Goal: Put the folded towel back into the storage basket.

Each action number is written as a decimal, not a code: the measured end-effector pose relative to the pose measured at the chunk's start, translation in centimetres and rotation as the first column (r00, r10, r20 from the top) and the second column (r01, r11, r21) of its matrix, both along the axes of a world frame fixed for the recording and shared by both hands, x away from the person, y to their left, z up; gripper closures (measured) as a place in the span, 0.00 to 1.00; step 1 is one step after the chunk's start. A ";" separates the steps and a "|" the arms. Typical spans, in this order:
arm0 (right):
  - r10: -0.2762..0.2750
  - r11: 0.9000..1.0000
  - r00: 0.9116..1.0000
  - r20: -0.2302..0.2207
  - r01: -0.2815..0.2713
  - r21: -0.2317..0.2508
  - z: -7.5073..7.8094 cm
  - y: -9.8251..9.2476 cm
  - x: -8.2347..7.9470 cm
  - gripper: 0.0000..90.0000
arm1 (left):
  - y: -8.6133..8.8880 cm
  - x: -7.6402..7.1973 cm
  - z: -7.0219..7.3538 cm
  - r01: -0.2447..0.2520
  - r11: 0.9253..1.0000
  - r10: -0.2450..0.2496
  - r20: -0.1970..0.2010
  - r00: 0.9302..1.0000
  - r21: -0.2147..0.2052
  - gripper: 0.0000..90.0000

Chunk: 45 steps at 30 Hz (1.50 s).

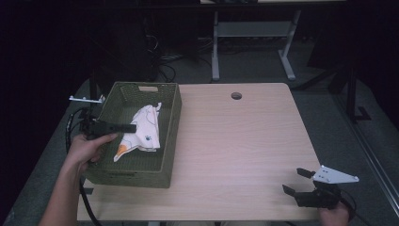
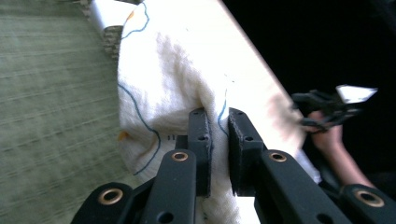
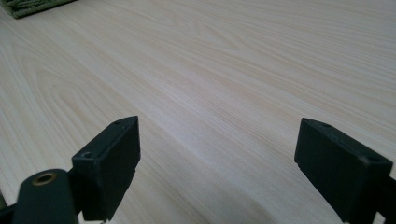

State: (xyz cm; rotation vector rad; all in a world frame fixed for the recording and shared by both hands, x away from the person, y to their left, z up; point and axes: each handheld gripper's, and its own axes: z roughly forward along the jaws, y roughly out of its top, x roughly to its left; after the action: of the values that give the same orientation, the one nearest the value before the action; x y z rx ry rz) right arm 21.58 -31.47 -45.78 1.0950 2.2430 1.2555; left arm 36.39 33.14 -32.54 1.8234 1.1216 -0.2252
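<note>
At the desk's point(image 1: 235, 141) near right corner the right gripper point(image 1: 297, 181) hovered just over the bare wood, held in a hand point(image 1: 335, 214) at the near edge. Its jaws stood spread wide apart, released, with nothing between them; the right gripper view showed the two black pads point(image 3: 112, 163) far apart above the pale wood grain.

Toward the left edge stood an olive-green woven basket point(image 1: 171, 136), long side running from near to far, with a handle slot in its far wall. Inside it lay a crumpled white cloth point(image 1: 143, 132) printed with blue lines and an orange patch, stretched slantwise from the basket's near left part up toward its far right wall.

The left gripper point(image 1: 127, 127) reached over the basket's left rim, held by the person's left hand point(image 1: 89, 147). In the left gripper view its jaws were clenched on a fold of the cloth point(image 2: 177, 84), the pads point(image 2: 201, 140) nearly meeting with fabric pinched between them.

Beyond the far edge, a round cable hole point(image 1: 236, 96) pierced the desk, and a white table frame point(image 1: 254, 33) stood on the dark floor.
</note>
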 end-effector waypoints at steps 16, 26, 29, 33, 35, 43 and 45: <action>0.027 1.000 0.999 -0.020 -0.027 -0.010 -0.2 0.8 -0.1 0.15 | -0.7 3.3 -2.8 -0.022 0.938 0.016 0.021 1.000 0.346 0.69; 0.053 0.998 0.998 -0.015 -0.053 -0.022 0.0 1.3 -0.2 0.15 | -2.5 3.2 -4.2 0.032 0.917 -0.015 -0.046 0.999 0.398 0.76; 0.052 0.998 0.999 -0.010 -0.052 -0.019 0.0 1.2 -0.2 0.15 | -2.8 3.6 -5.4 0.024 0.894 0.015 -0.084 0.996 0.446 0.80; 0.049 0.999 0.999 -0.013 -0.049 -0.018 0.0 1.1 -0.2 0.15 | -2.6 4.4 -6.9 -0.021 0.857 0.105 -0.134 0.985 0.515 0.78; 0.050 0.999 0.999 -0.011 -0.050 -0.020 0.0 1.1 -0.1 0.15 | -2.8 4.7 -7.6 -0.002 0.849 0.104 -0.163 0.981 0.528 0.80; 0.050 0.999 0.999 -0.011 -0.050 -0.020 0.1 1.0 -0.1 0.15 | -3.4 5.4 -9.1 0.046 0.773 0.102 -0.195 0.976 0.633 1.00; 0.050 0.999 0.999 -0.010 -0.050 -0.017 0.1 0.9 -0.2 0.15 | -3.4 5.4 -9.6 0.060 0.752 0.098 -0.201 0.975 0.656 1.00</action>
State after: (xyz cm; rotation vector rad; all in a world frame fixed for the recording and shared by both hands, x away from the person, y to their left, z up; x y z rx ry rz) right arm 21.41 -30.53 -45.71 1.0467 2.2969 1.2506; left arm 41.79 29.75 -42.10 2.4569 1.5104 -0.0084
